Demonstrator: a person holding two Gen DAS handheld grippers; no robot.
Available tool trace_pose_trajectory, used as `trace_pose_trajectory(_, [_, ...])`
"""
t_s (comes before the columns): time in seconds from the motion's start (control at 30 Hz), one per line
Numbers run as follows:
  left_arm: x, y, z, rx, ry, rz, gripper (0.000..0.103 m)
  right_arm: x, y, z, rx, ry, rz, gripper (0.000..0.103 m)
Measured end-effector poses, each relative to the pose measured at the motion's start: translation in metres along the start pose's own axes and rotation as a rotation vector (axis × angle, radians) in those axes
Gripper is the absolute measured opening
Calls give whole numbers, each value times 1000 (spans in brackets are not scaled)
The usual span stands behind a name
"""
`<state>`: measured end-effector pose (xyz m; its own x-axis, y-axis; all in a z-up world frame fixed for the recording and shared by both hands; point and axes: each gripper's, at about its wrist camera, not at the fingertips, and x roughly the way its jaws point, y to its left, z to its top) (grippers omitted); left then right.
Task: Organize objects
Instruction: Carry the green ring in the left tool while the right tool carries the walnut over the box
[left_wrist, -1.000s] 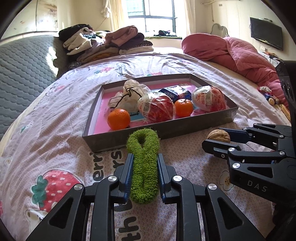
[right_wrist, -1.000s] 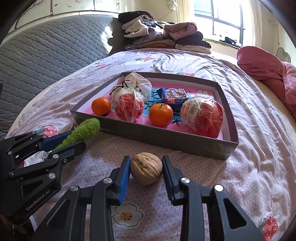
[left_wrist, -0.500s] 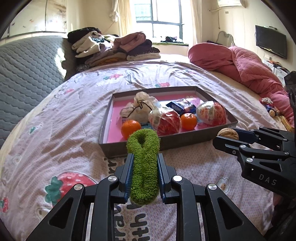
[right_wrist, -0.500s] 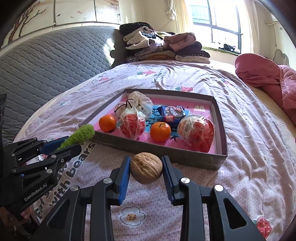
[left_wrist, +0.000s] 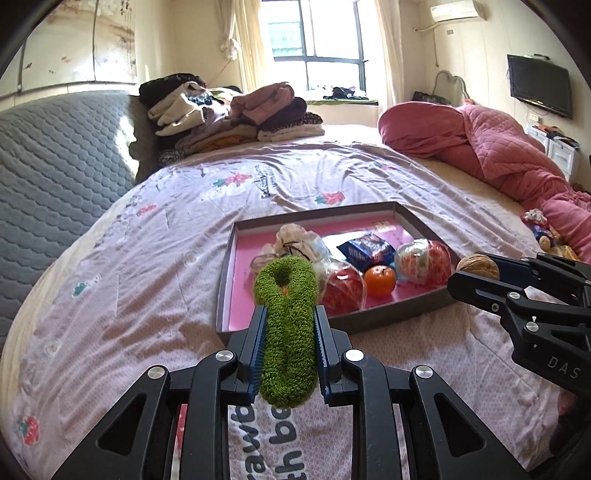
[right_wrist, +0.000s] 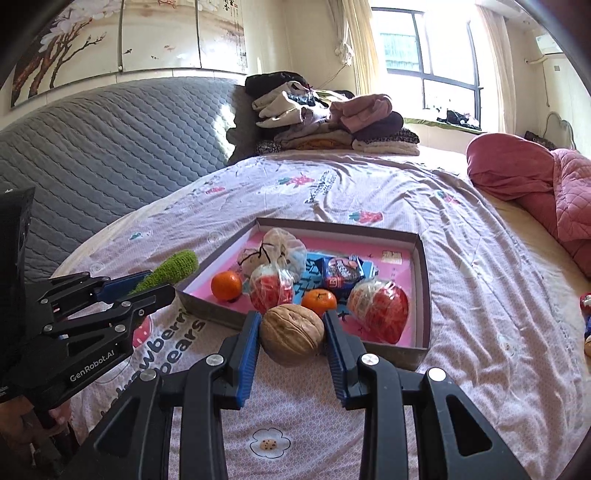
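Two sets of black handheld tongs hover above a bed with a pink strawberry-print sheet, both aimed at a shallow grey box (right_wrist: 421, 280) lying just beyond them. The left tongs (left_wrist: 288, 354) are clamped on a fuzzy green looped item (left_wrist: 287, 325), its long axis running along the fingers toward the box's near left corner. The right tongs (right_wrist: 291, 339) are clamped on a walnut (right_wrist: 291, 334), held over the box's near wall. Inside the box lie two oranges, netted red fruit, a blue snack packet and a drawstring pouch. The right tongs look nearer the box's open floor.
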<state>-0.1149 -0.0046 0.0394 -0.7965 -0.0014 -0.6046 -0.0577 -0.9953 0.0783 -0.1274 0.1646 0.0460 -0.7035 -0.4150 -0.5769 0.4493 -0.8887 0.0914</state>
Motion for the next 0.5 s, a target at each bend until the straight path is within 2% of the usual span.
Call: trace_pose_trajectory(0.5, [6,15,33,4,-46,27,24,-7,-8,35,-36,-71,-30,34])
